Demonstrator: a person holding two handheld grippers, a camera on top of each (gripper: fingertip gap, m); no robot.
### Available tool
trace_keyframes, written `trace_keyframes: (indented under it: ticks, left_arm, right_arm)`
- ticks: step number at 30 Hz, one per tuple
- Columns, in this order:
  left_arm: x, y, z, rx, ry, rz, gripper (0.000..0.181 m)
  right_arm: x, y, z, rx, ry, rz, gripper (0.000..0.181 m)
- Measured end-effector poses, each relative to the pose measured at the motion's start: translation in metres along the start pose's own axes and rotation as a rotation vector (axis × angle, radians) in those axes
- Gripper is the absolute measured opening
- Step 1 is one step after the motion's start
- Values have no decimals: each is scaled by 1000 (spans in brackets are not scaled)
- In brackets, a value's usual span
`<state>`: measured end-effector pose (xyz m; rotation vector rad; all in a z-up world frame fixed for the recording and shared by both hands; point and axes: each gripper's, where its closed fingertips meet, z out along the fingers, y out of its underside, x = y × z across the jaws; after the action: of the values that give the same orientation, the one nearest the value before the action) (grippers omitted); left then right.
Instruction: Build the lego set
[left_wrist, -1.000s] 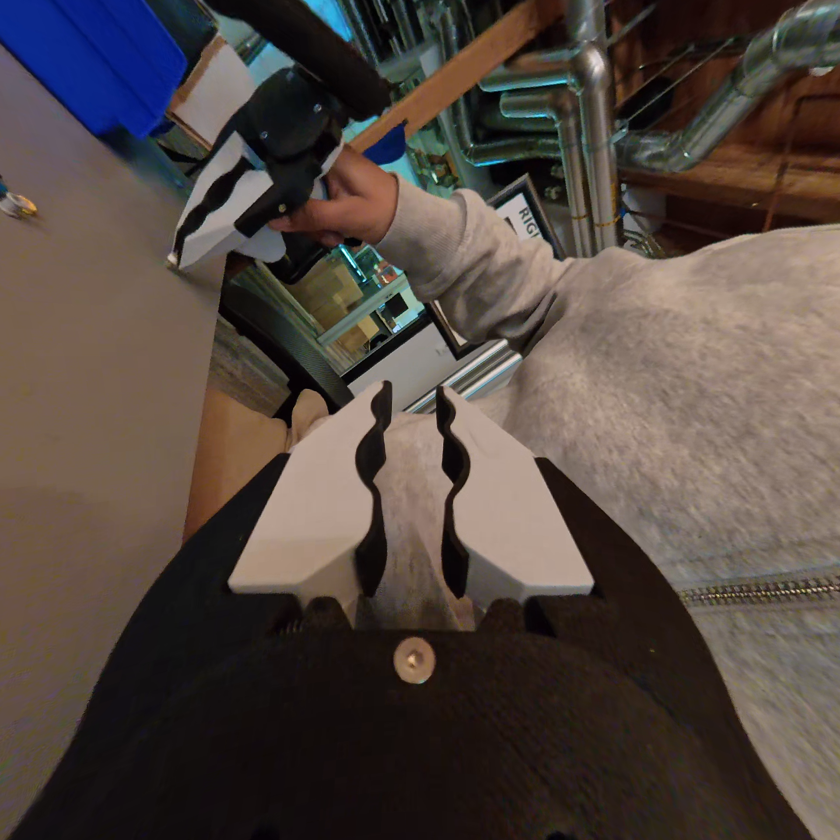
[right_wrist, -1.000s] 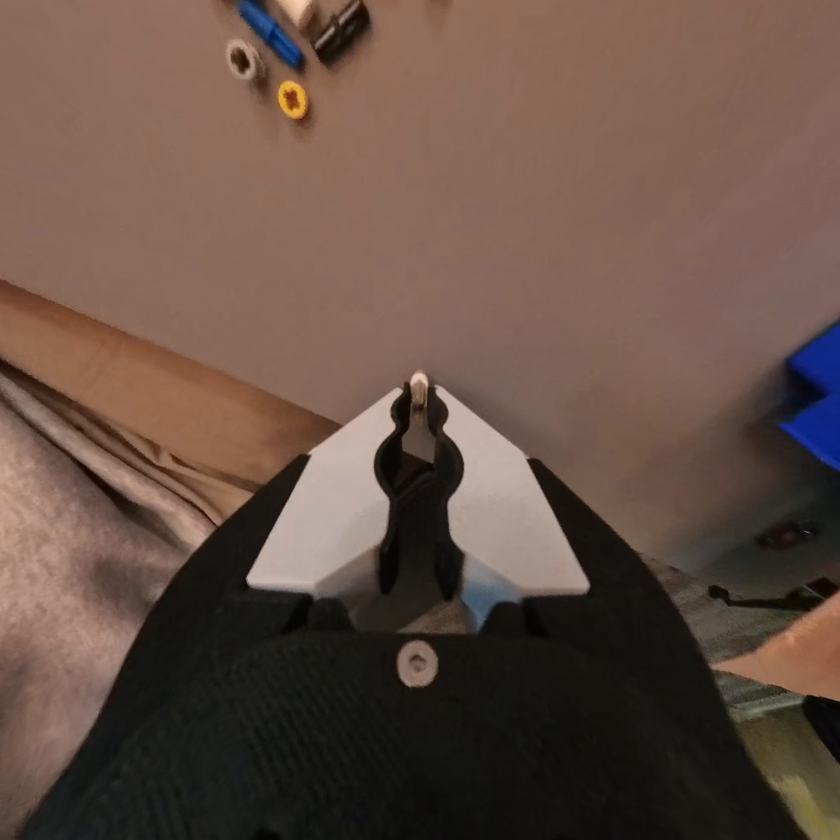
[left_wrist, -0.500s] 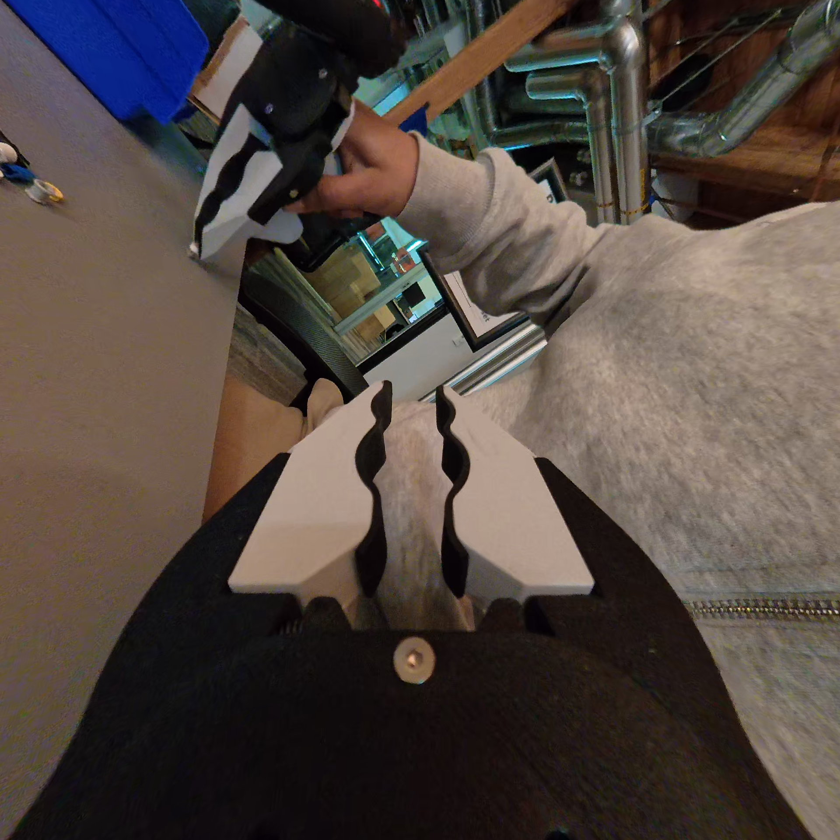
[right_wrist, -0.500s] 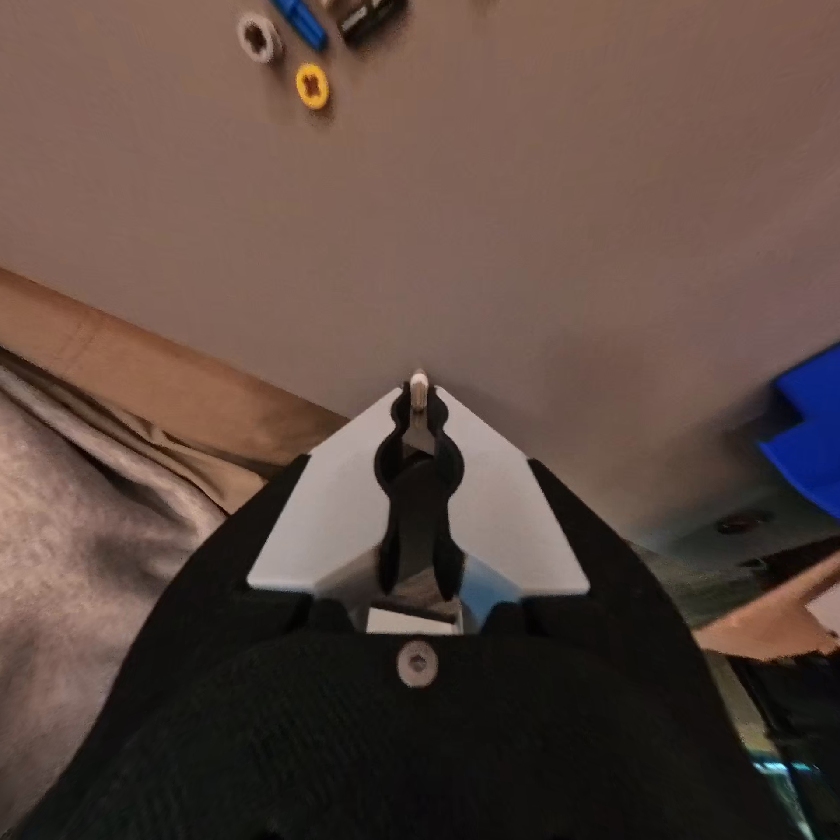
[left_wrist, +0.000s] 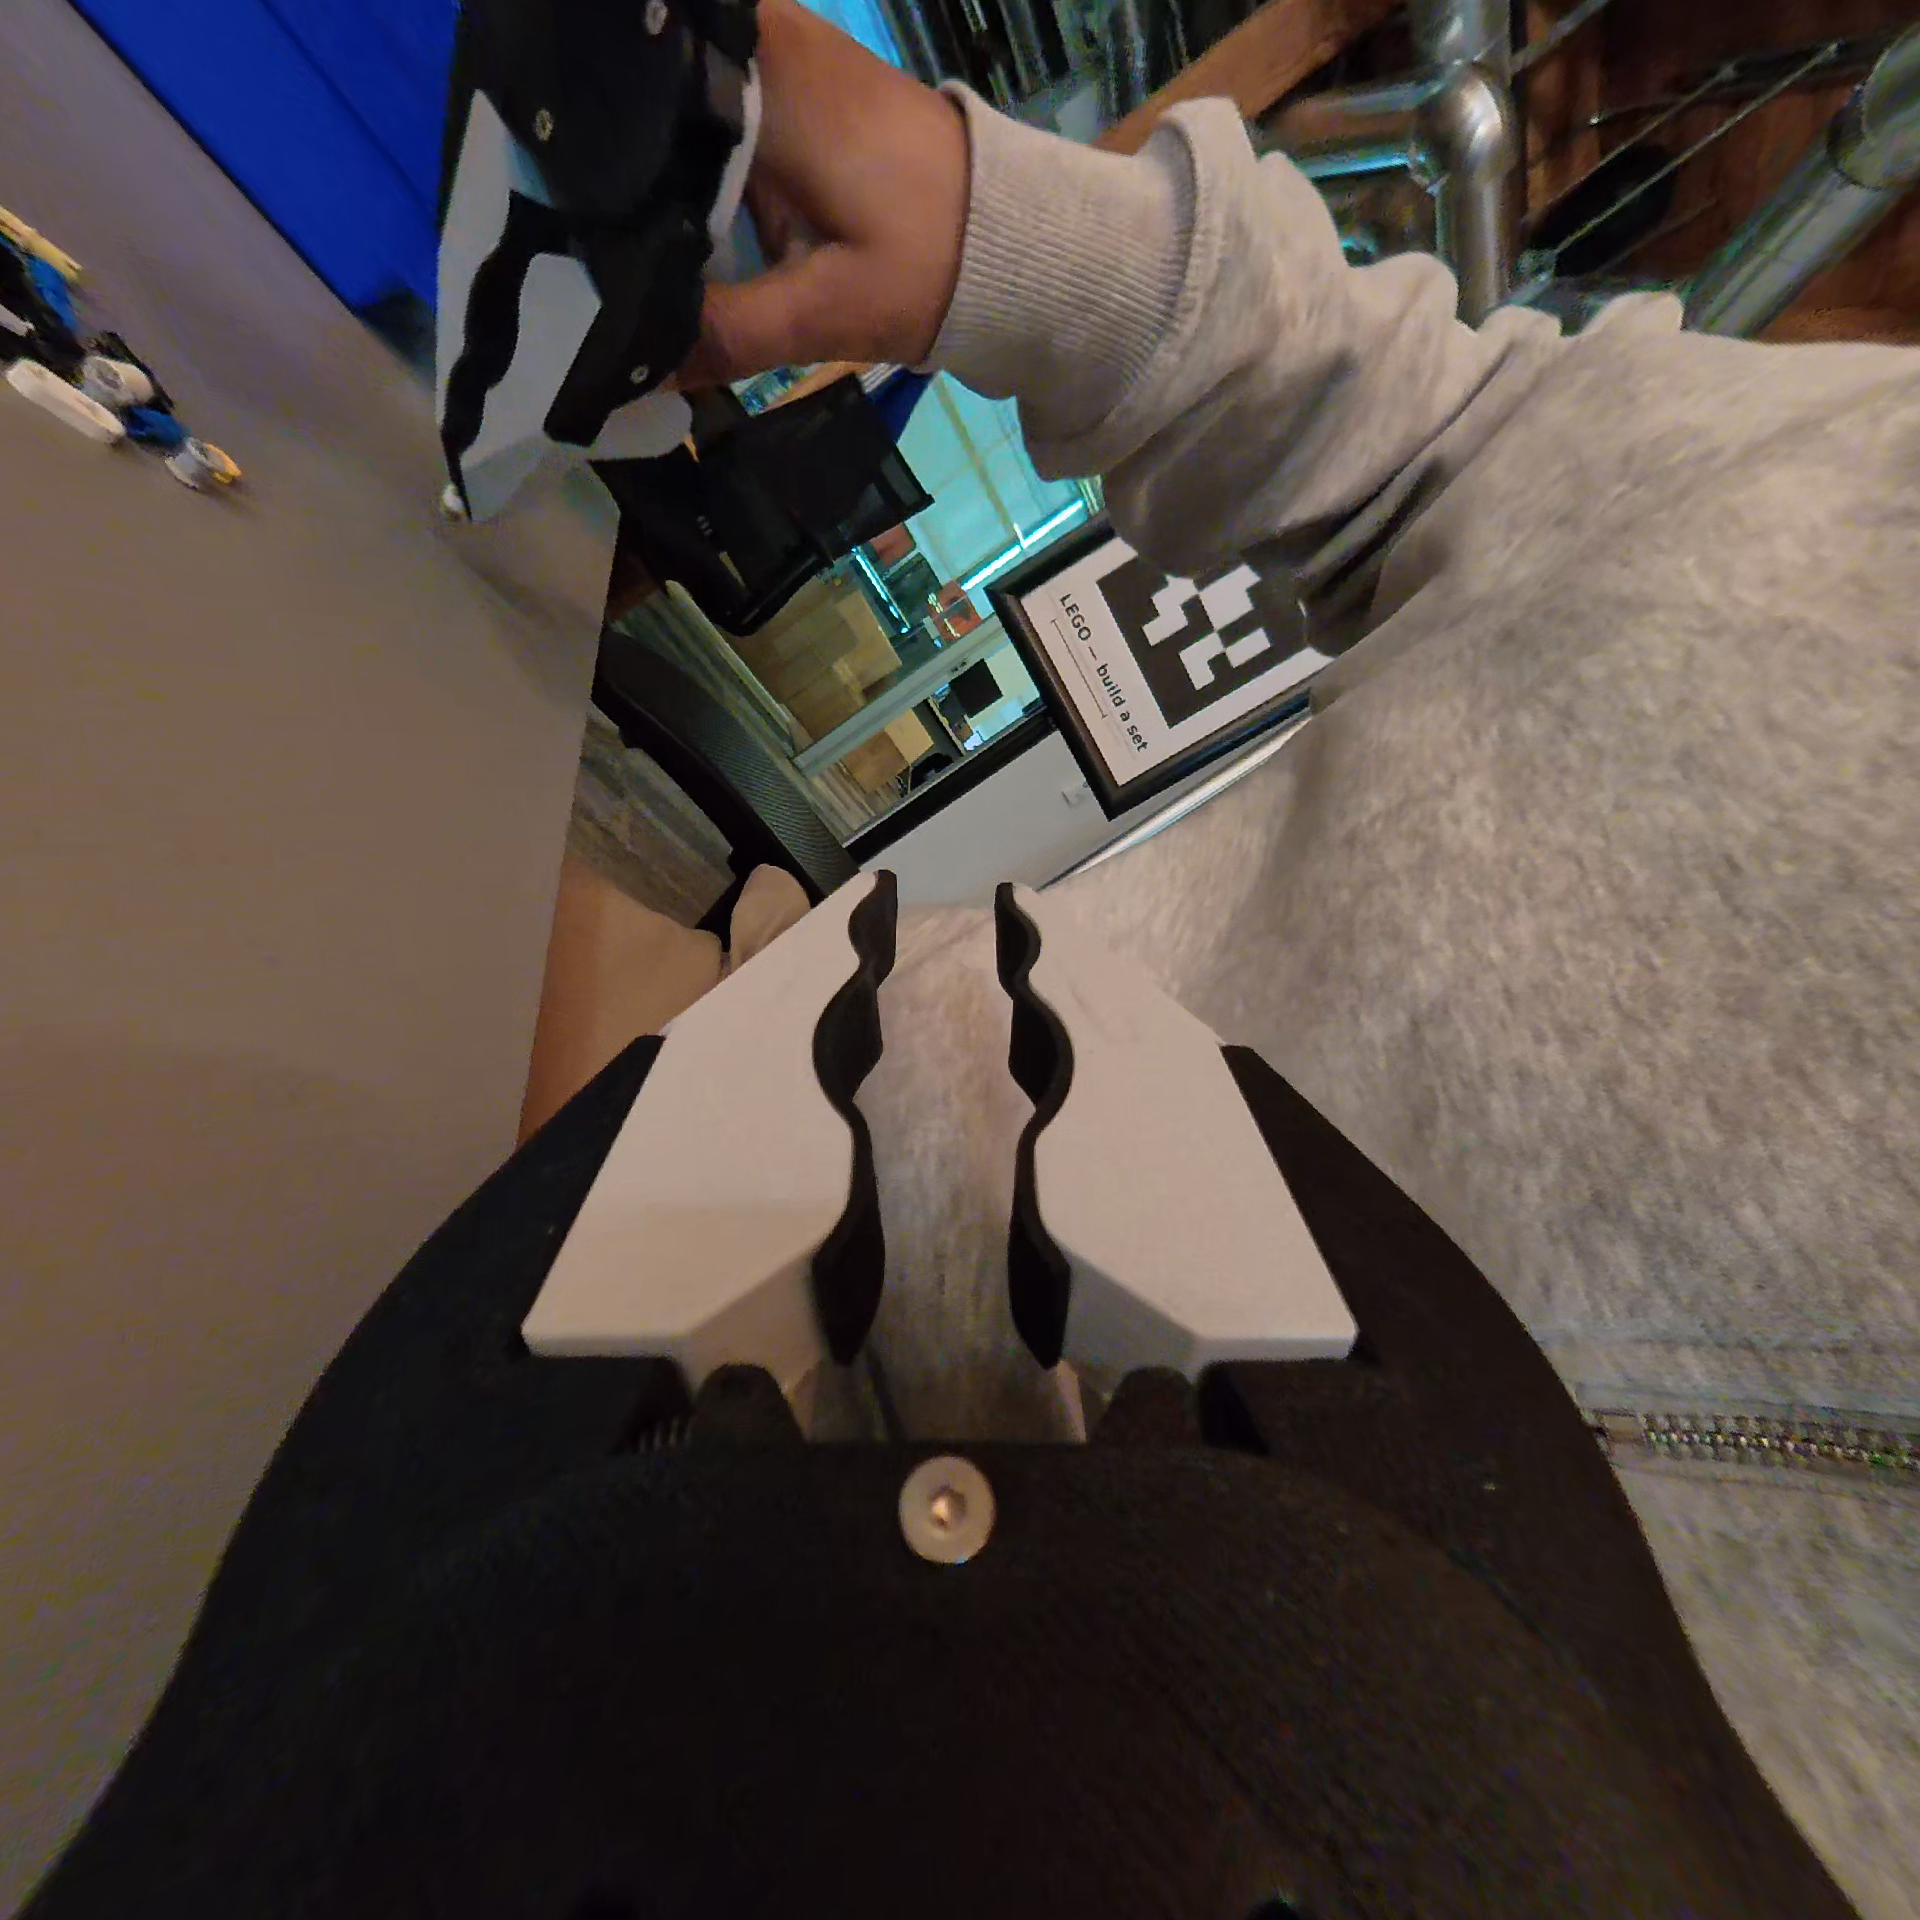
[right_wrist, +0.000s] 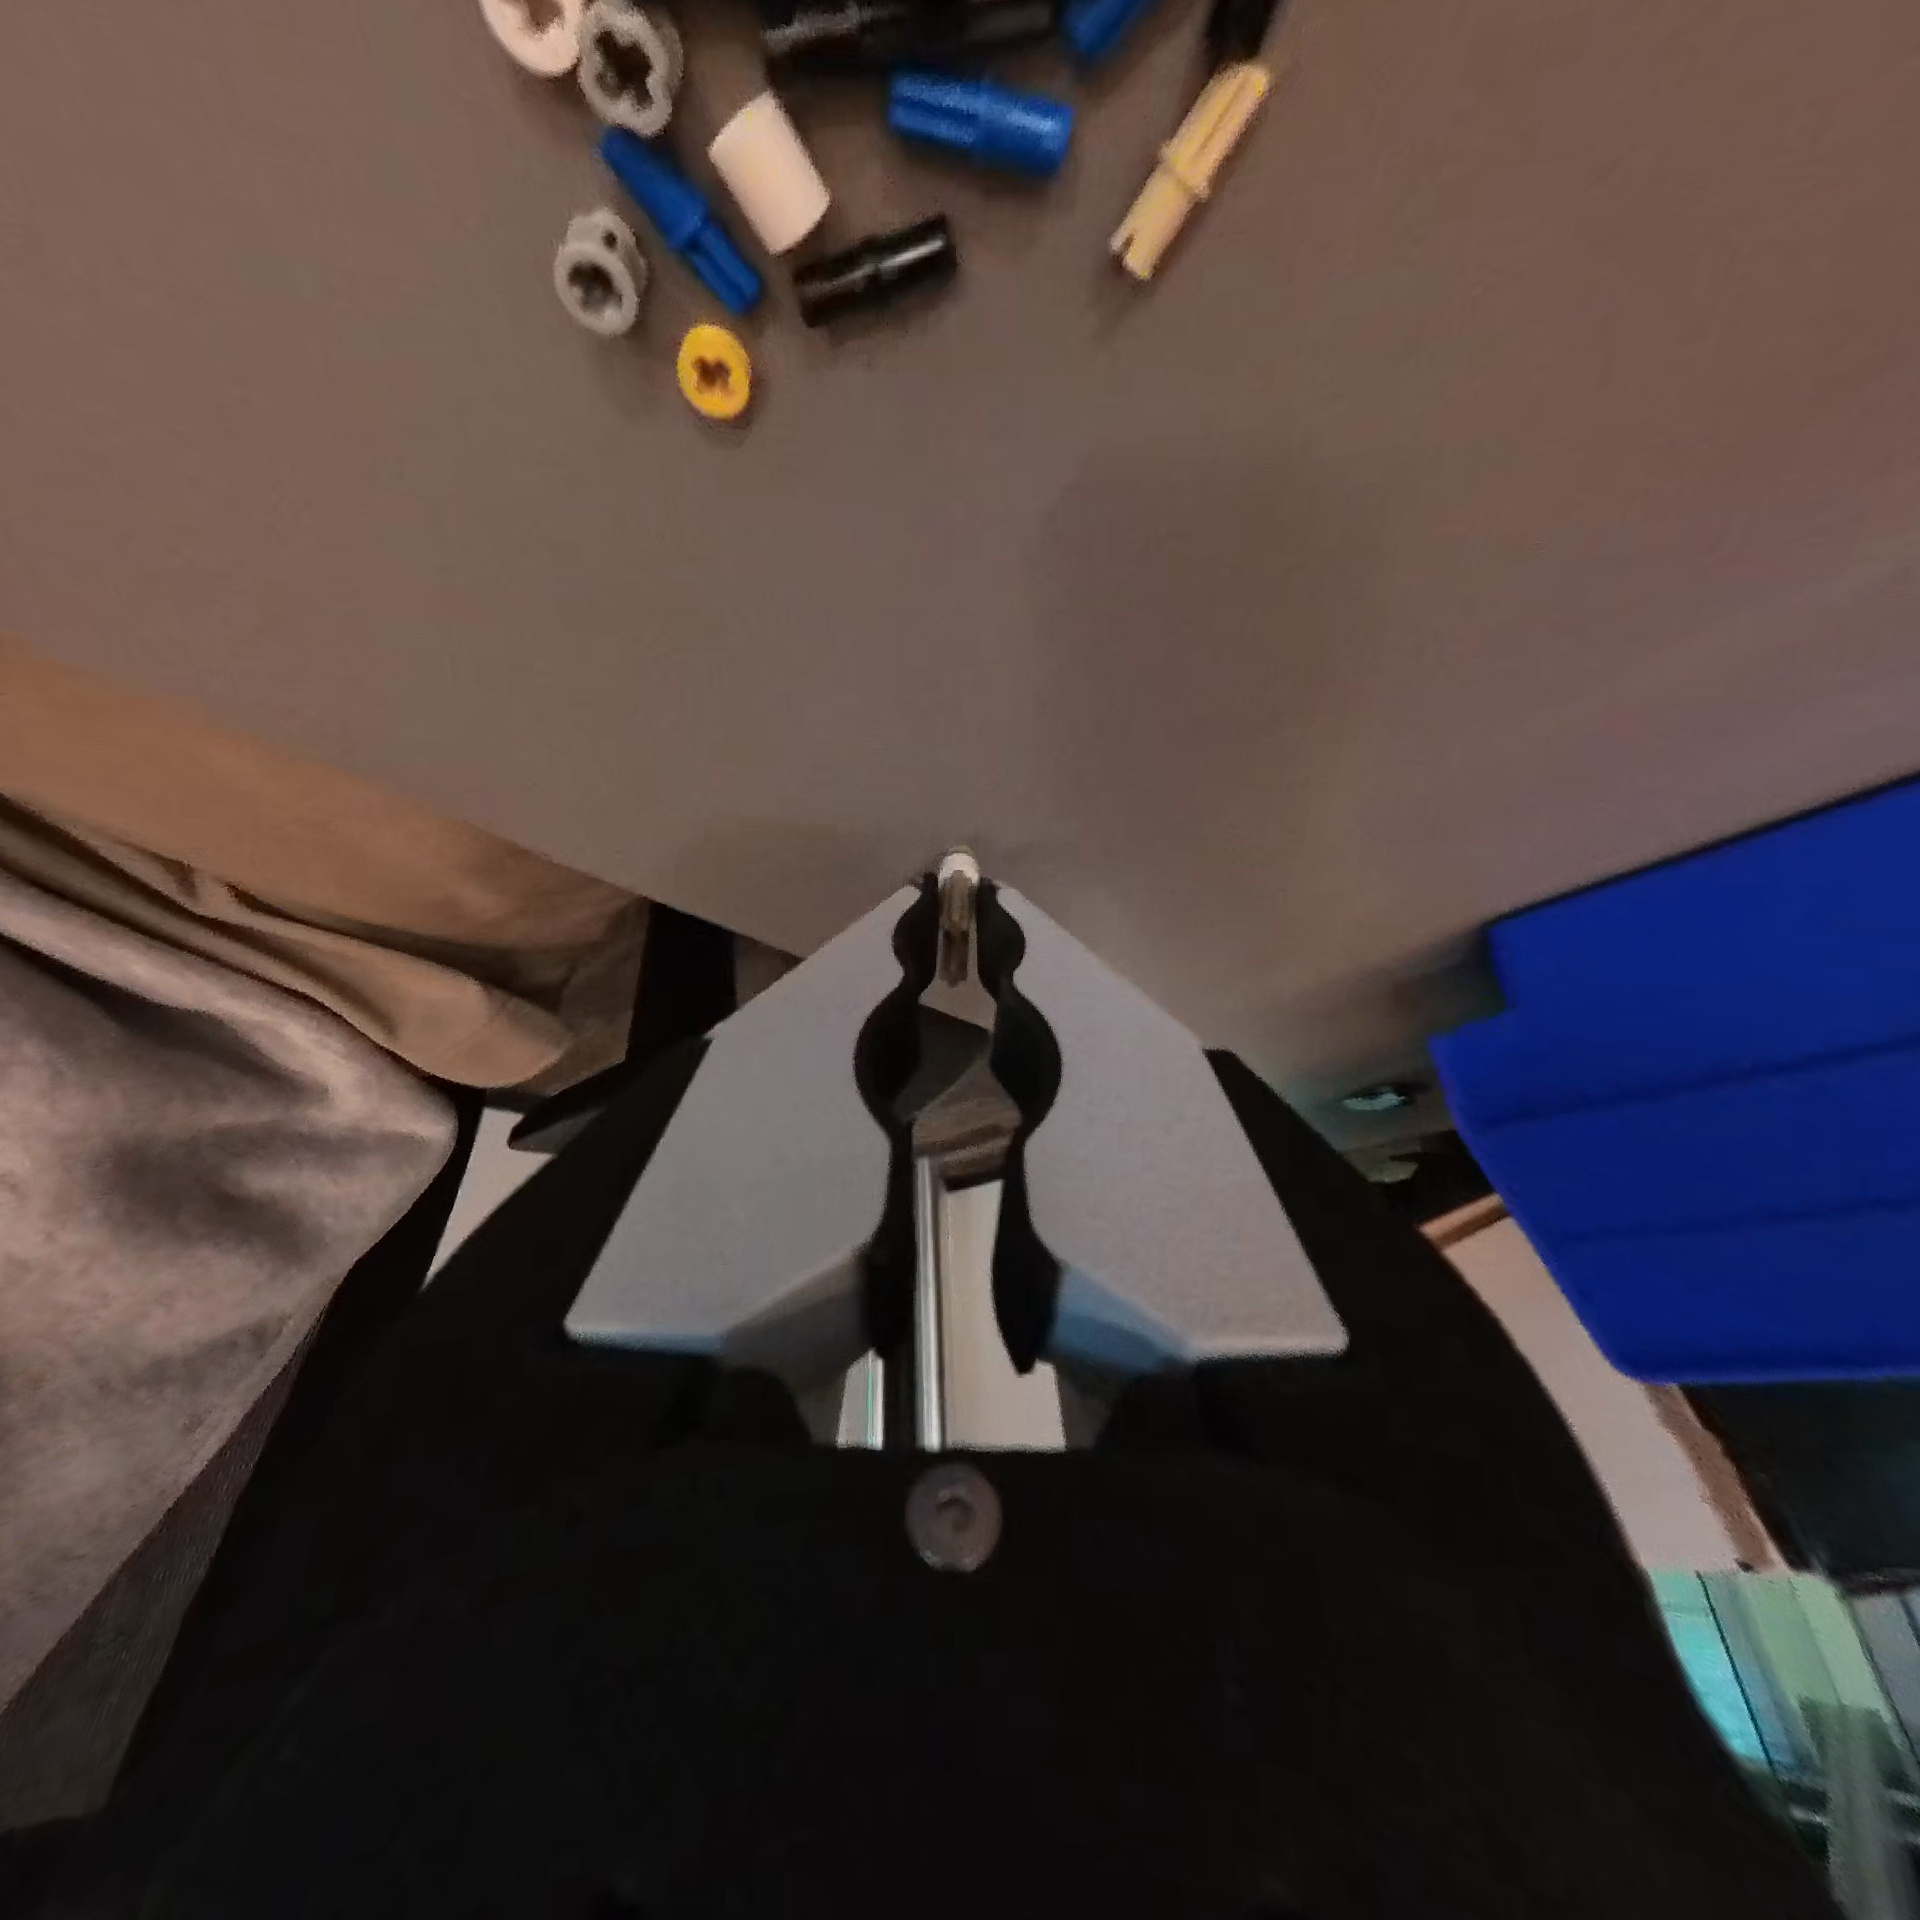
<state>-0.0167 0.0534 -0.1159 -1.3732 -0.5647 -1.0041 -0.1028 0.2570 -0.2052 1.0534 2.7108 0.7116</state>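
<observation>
My right gripper (right_wrist: 956, 896) is shut on a small white lego pin (right_wrist: 957, 869) that sticks out past its tips, just above the near edge of the grey table (right_wrist: 1143, 582). Ahead of it lie several loose lego parts: a yellow bush (right_wrist: 713, 371), a black pin (right_wrist: 875, 268), blue pins (right_wrist: 681, 220), a white tube (right_wrist: 769, 182), a tan axle pin (right_wrist: 1190, 171) and grey bushes (right_wrist: 597, 274). My left gripper (left_wrist: 943, 902) is open and empty, off the table and pointing at a grey sweatshirt (left_wrist: 1507, 987). The left wrist view also shows the right gripper (left_wrist: 457, 488) in a hand, and the parts (left_wrist: 114, 400).
A blue bin (right_wrist: 1704, 1081) stands at the table's right end and also shows in the left wrist view (left_wrist: 301, 156). A framed sign (left_wrist: 1174, 665) with a black-and-white marker stands behind. The person's tan trousers (right_wrist: 291, 831) are below the table edge. There is about 25 cm between the tips of the two grippers. The yellow bush (right_wrist: 713, 371) lies some 8 cm from my right tips, 20 cm from my left tips. My left wrist view (left_wrist: 212, 467) looks at it from another angle.
My right gripper has moved forward over the table toward the loose parts, still shut on the white pin; more parts are in its view. My left gripper has stayed open and tilted slightly.
</observation>
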Motion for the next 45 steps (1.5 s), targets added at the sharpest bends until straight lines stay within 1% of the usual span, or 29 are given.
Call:
trace_keyframes:
  ticks: [1,3,5,7,9,11,18,22,27,29,33,36,38,40,42,45]
  left_arm:
    - [0,0,0,1,1,-2,16]
    - [-1,-1,-1,4,-2,-6,16]
    - [-4,-1,-2,5,-15,-8,16]
    - [-6,-1,-2,2,-32,-4,16]
    - [-7,0,-2,-4,-36,-2,16]
    - [-7,0,-3,-3,-35,-7,16]
    - [-4,-1,-4,4,-38,0,16]
    - [-3,0,-4,-1,-34,3,16]
    - [-5,-1,-5,3,-37,-3,16]
    - [-7,-2,-5,3,-43,-5,16]
    - [-11,-1,-4,1,-59,-10,17]
    - [-15,-5,-4,23,-82,-5,18]
    - [-17,-4,-3,24,-98,-4,19]
    - [-19,1,1,-3,-113,-1,19]
    - [-20,7,6,-32,-124,11,19]
    - [-20,14,11,-70,-134,33,20]
  right_arm:
    - [-1,-1,5,-15,-5,-7,5]
    - [2,3,10,-74,39,-49,5]
    - [-4,-1,5,-52,9,-32,5]
    - [-3,-5,2,-39,21,-34,5]
    - [-4,-6,6,-65,26,-45,4]
    - [-3,-11,3,-48,35,-46,4]
    - [-3,-10,5,-67,50,-56,4]
    - [-3,-11,10,-49,23,-44,4]
    - [-2,-11,9,-45,40,-70,4]
    - [-2,-11,9,-6,3,-47,5]
    - [-5,-14,0,148,-88,3,6]
    - [-29,-31,-24,364,-206,26,6]
    - [-41,-40,-36,473,-204,8,6]
    - [-42,-42,-35,503,-120,-34,6]
    - [-39,-37,-21,469,-54,-69,6]
    - [-38,-35,-5,459,-51,-71,6]
